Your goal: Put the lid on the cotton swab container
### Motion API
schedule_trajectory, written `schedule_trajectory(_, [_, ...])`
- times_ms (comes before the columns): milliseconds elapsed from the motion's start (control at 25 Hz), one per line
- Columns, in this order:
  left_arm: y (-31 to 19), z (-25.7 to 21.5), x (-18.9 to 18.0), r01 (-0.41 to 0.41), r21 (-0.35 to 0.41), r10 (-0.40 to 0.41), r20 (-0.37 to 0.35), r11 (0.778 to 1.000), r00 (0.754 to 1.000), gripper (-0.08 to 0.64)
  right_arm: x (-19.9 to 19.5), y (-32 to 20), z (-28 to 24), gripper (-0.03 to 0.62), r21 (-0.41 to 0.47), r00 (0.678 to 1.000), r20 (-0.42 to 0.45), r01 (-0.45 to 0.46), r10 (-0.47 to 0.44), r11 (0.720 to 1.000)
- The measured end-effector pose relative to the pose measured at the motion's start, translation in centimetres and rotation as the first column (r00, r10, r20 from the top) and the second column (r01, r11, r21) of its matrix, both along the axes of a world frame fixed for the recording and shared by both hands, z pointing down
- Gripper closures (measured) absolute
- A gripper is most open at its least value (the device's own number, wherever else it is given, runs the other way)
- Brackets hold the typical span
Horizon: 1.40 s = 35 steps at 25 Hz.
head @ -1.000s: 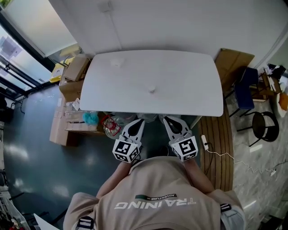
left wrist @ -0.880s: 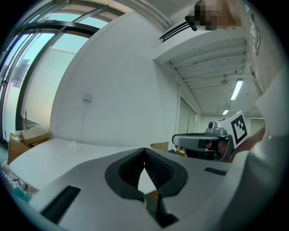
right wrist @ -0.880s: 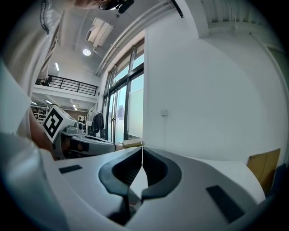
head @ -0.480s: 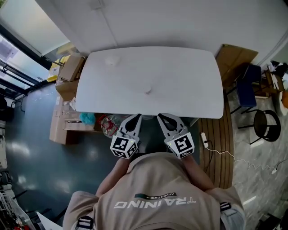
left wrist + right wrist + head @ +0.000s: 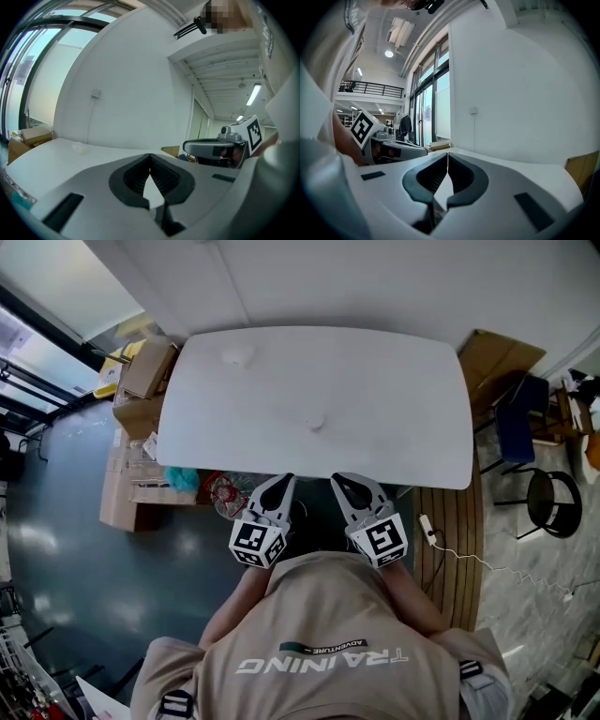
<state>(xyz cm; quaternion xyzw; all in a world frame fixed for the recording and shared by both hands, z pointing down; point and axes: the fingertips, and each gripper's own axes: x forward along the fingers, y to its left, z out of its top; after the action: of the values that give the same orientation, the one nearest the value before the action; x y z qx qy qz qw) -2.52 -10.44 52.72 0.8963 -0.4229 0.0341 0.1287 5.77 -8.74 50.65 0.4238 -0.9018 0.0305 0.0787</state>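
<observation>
Left gripper (image 5: 284, 480) and right gripper (image 5: 337, 478) are held pressed shut, empty
A small white item (image 5: 314, 423) lies ahead, midway between them; a second item (image 5: 236, 356) lies far left

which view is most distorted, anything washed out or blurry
Both gripper views: strong fisheye, black rounded corners, straight lines bowed; the left tongs and right tongs, close up, look slightly soft. Head view: milder bending, sharp, but the white table is bright and nearly featureless.
</observation>
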Motion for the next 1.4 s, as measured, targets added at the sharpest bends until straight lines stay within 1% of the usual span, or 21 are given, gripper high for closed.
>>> schedule_trajectory(160, [-2.4,-0.1,-1.2,-0.034,0.004,0.035,-0.015,0.999,0.999,0.548,-1.5,-2.5,-0.3,0.573,0.005,1.000,-0.016,-0.025,0.025,1.000])
schedule_trajectory(400, [-7.9,-1.2,-2.0,-0.107,0.031,0.108,-0.016,0.994,0.994,0.548,-2.6,-8.4,-2.5,0.574,0.054,0.996,-0.038,-0.081,0.083,0.995])
schedule_trajectory(680, [-12.4,-0.5,-2.2,-0.178,0.017,0.179,-0.035,0.984,0.983,0.547,-2.9,-12.4,-1.5,0.574,0.011,0.987,-0.061,-0.151,0.152,0.988])
schedule_trajectory(960, [-15.2,-0.1,-1.8,-0.257,0.019,0.257,-0.021,0.966,0.966,0.548,-2.7,-15.6,0.3,0.574,-0.042,0.976,-0.085,-0.204,0.200,0.978])
schedule_trajectory(1080, [-16.1,0.3,-2.1,-0.267,0.015,0.268,-0.018,0.964,0.963,0.548,-2.9,-16.9,0.9,0.573,-0.060,0.974,-0.109,-0.205,0.197,0.977])
schedule_trajectory(1240, [-17.4,0.7,-2.4,-0.260,0.007,0.260,-0.013,0.966,0.966,0.548,-3.3,-18.8,2.7,0.574,-0.107,0.976,-0.148,-0.178,0.161,0.978])
schedule_trajectory(1400, [-18.3,0.7,-1.9,-0.228,0.007,0.228,-0.012,0.974,0.973,0.548,-2.8,-20.3,4.5,0.573,-0.181,0.984,-0.140,-0.139,0.114,0.974])
